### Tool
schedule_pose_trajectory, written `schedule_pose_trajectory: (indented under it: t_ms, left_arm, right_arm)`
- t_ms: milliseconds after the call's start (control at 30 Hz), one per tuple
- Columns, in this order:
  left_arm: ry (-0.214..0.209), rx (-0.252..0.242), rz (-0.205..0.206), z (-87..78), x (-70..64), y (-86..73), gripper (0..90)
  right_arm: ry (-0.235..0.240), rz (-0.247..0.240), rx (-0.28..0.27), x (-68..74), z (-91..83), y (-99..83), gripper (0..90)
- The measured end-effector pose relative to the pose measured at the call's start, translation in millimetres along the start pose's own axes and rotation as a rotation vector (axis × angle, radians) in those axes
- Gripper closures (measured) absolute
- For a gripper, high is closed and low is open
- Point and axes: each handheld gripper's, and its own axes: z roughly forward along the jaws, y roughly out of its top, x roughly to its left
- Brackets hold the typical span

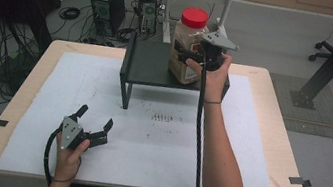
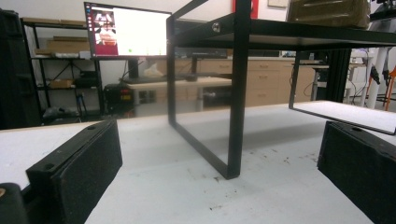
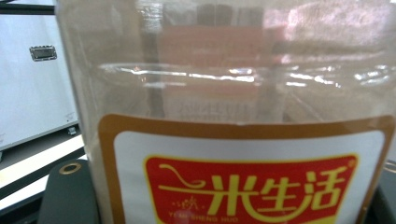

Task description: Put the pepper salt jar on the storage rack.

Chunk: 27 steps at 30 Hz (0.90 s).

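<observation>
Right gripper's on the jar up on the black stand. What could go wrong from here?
1. The jar is tall and stands near the right end of the black stand; a sideways nudge from the right gripper could tip it off.
2. In the right gripper view the jar's clear wall looks smooth, so the grip may slip.
3. The left gripper rests open on the table, too far away to steady anything.

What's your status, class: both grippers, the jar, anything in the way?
Left gripper open, idle near table edge. Right gripper shut on jar, upright on black shelf. Nothing blocking.
</observation>
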Motion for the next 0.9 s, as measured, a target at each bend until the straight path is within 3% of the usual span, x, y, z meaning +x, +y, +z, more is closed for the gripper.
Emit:
schedule_pose_trajectory:
  t_ms: [900]
  left_arm:
    - [0.001,-0.001,0.002,0.0,-0.1,0.0,0.2]
  right_arm:
    - [0.013,0.005,-0.014,-0.8,0.8,-1.6,23.5]
